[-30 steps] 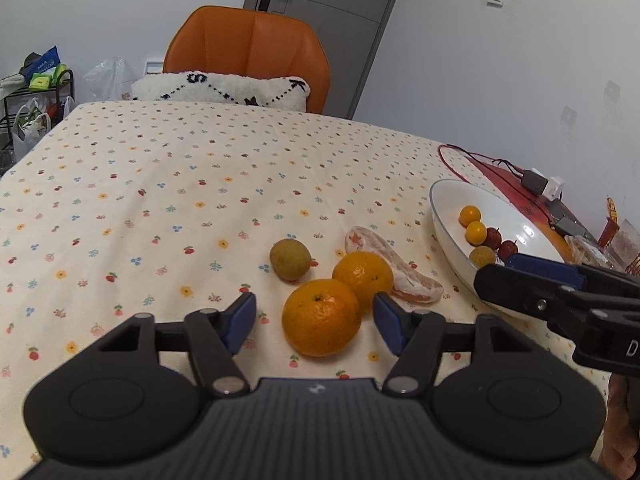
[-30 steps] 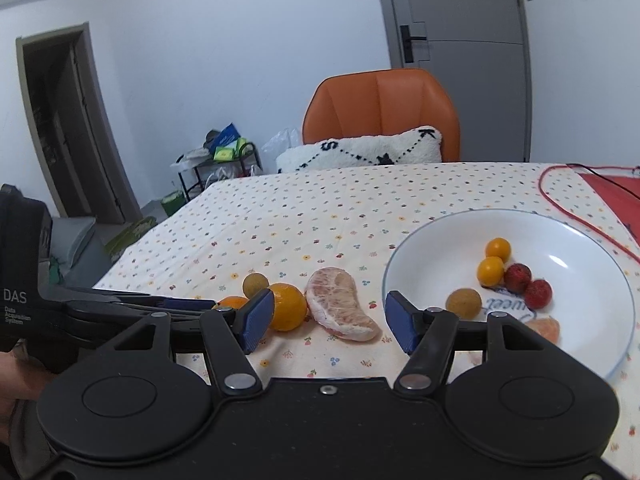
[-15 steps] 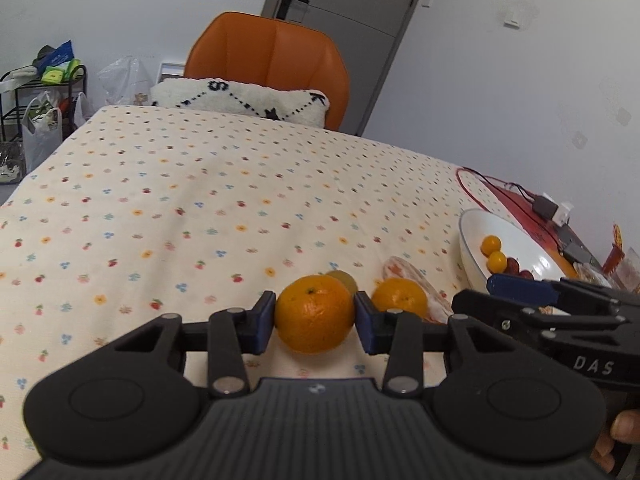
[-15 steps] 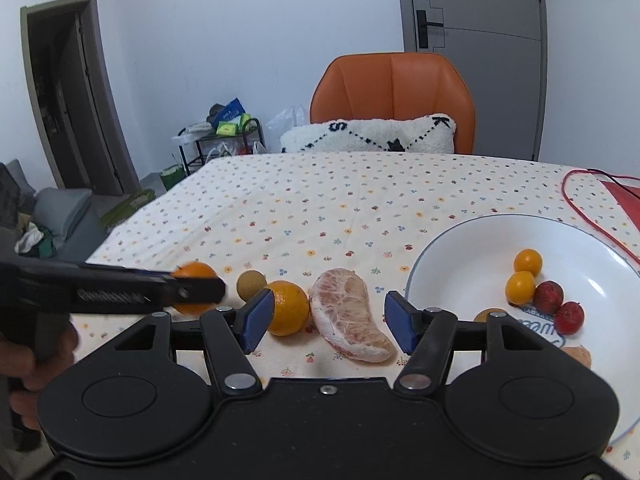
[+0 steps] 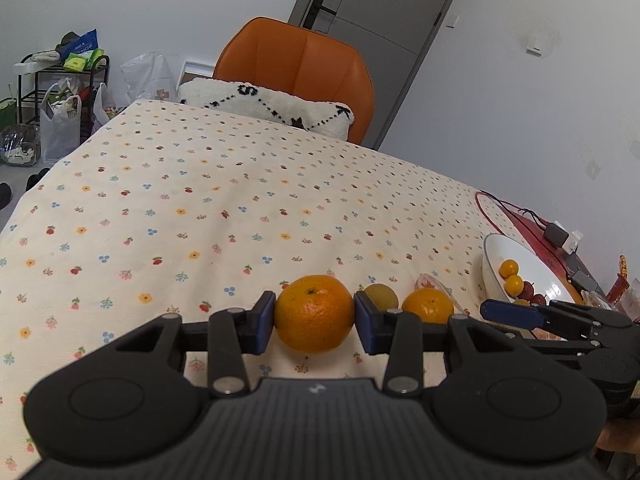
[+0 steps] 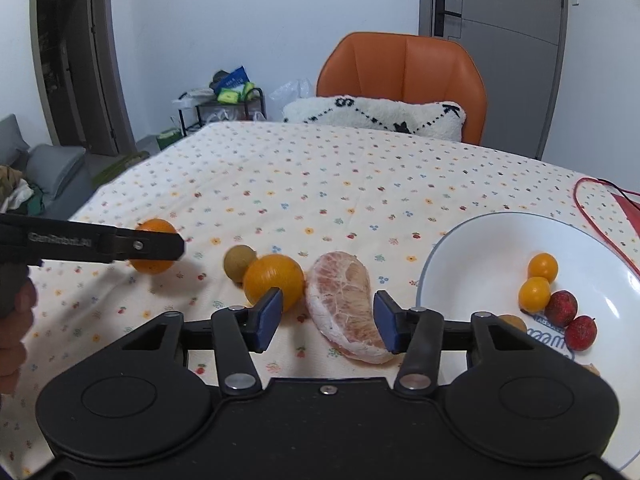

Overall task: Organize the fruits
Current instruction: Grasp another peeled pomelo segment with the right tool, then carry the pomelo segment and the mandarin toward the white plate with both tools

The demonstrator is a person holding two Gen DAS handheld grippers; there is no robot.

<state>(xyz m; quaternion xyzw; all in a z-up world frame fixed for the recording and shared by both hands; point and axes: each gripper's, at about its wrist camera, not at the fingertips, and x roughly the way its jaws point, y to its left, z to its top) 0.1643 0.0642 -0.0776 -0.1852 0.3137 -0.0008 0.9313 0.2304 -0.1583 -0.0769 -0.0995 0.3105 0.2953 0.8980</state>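
My left hand-held gripper (image 5: 314, 316) is clamped across the round orange mandarin (image 5: 314, 313), firm yet bruisable. My right hand-held gripper (image 6: 327, 317) stands apart around the soft peeled pomelo segment (image 6: 347, 306) beside the white ceramic plate (image 6: 472, 248).

Room with pale walls and grey doors.
An orange chair (image 5: 300, 68) with a white cushion (image 5: 272, 108) is set behind the cloth-covered table (image 5: 200, 208); a cluttered black rack (image 5: 60, 88) is placed against the wall (image 5: 520, 100).
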